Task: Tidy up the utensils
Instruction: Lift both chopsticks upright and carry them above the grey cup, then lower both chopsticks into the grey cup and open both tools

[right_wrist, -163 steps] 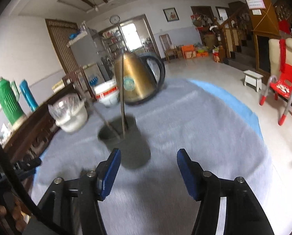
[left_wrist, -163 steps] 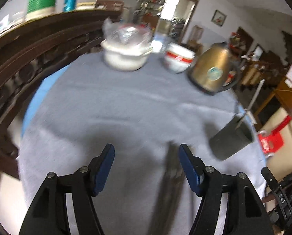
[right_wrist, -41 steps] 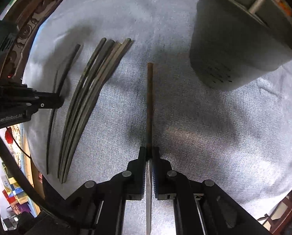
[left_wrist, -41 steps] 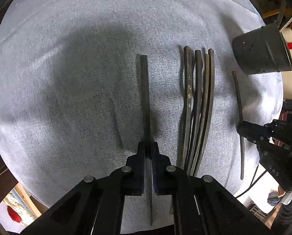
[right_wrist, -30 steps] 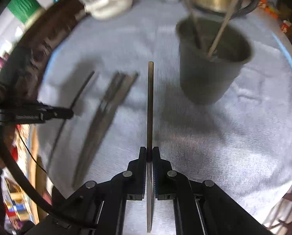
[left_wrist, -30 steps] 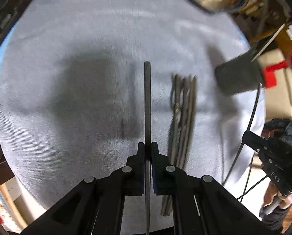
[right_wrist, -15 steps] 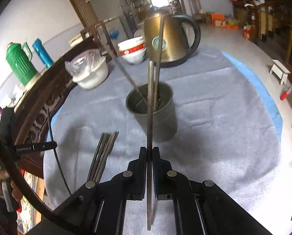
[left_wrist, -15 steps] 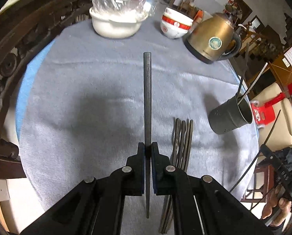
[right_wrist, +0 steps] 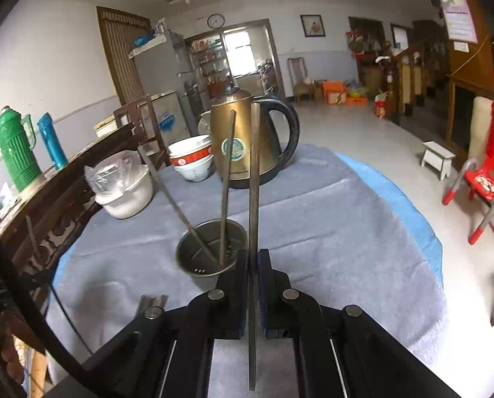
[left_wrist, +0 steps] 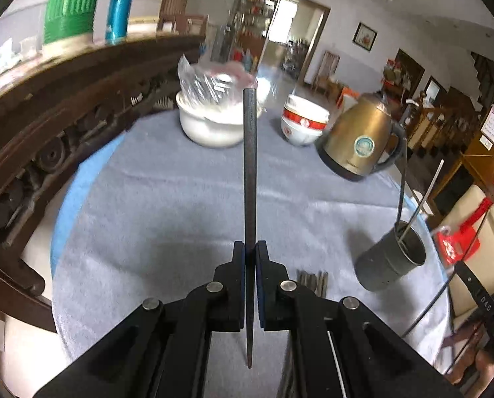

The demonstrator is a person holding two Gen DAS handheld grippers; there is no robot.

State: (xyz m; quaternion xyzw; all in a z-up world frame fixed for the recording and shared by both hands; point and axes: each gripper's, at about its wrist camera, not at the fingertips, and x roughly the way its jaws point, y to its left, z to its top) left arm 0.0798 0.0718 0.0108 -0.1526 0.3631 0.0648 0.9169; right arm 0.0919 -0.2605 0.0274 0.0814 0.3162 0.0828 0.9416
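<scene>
My left gripper [left_wrist: 250, 248] is shut on a dark chopstick [left_wrist: 249, 165] that points forward above the grey cloth. My right gripper [right_wrist: 252, 255] is shut on a brown chopstick [right_wrist: 254, 179], held just in front of the dark metal utensil cup [right_wrist: 210, 258]. Two chopsticks [right_wrist: 227, 182] stand in that cup. The cup also shows in the left wrist view [left_wrist: 391, 260] at the right. A bundle of several chopsticks [left_wrist: 311, 278] lies on the cloth beside my left fingers; its ends show in the right wrist view [right_wrist: 152, 300].
A gold kettle [right_wrist: 243, 146], a red-and-white bowl [right_wrist: 192, 161] and a white pot covered in plastic [right_wrist: 124, 192] stand at the table's far side. A dark carved wooden bench [left_wrist: 47, 132] runs along the left. A red child's chair [right_wrist: 479, 182] stands off the table.
Both grippers have tilted up from looking down at the table to looking across it, each still holding its chopstick. The right one has come closer to the cup.
</scene>
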